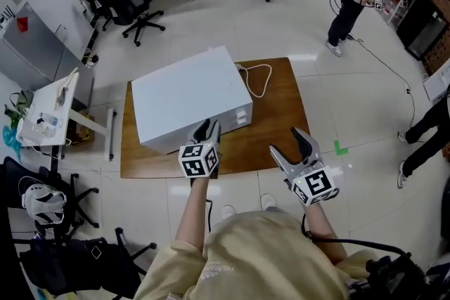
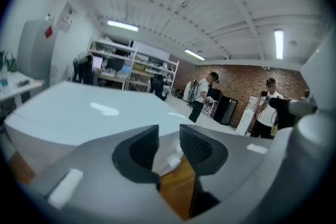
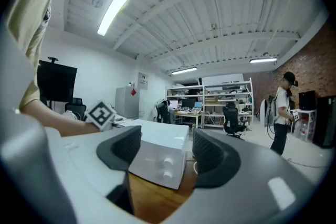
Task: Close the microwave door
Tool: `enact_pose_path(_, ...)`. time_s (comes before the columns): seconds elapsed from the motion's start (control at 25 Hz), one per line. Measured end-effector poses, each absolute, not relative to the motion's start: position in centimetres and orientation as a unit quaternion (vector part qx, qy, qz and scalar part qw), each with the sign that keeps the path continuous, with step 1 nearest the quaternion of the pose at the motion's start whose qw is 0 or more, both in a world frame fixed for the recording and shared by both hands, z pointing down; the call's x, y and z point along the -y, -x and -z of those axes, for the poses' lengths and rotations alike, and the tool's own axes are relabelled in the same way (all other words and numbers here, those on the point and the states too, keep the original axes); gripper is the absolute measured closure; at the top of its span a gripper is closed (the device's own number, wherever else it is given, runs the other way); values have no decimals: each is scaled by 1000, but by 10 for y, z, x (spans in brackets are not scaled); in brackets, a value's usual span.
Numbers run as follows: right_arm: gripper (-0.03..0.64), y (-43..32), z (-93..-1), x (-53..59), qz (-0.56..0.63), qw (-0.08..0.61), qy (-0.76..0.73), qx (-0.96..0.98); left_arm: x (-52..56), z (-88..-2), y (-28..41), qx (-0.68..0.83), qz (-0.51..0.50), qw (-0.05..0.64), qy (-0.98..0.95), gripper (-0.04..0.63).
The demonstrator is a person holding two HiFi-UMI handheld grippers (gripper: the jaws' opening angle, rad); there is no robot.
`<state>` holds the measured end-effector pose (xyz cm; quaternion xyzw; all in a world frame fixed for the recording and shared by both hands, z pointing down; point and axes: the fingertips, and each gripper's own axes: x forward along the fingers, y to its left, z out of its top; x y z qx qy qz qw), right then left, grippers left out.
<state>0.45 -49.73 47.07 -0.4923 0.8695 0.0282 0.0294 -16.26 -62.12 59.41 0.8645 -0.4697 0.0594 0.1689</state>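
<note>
A boxy white microwave oven [image 1: 186, 98] sits on a low brown wooden worktop [image 1: 281, 116]. Its long axis runs from 8 o'clock to 2 o'clock in the head view, and its front faces the person. The door looks flush with the body, so it is probably already shut.

The left claw [image 1: 208, 128] is the nearer one, its tips just at the front edge, with the oven's bulk at 11 o'clock. Its pads are slightly parted and hold nothing.

The right claw [image 1: 287, 142] hangs near the front. It is released and empty, with the oven at 10 o'clock.
</note>
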Motion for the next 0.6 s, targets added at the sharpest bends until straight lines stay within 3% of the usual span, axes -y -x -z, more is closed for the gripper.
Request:
enact_pose_path(0.12,305,-14,-464,500,-30,97,486,-868,572,-533,163,499,-25,40,-866,347)
enact_pose_path(0.28,313,-9,-452,510,-64,129,484,-863,531,-480,201,599,31,-56,-798,213)
enact_pose_path(0.6,313,4,-479,532,-56,109,466,-876,512,-492,219,663,12,-100,-742,207)
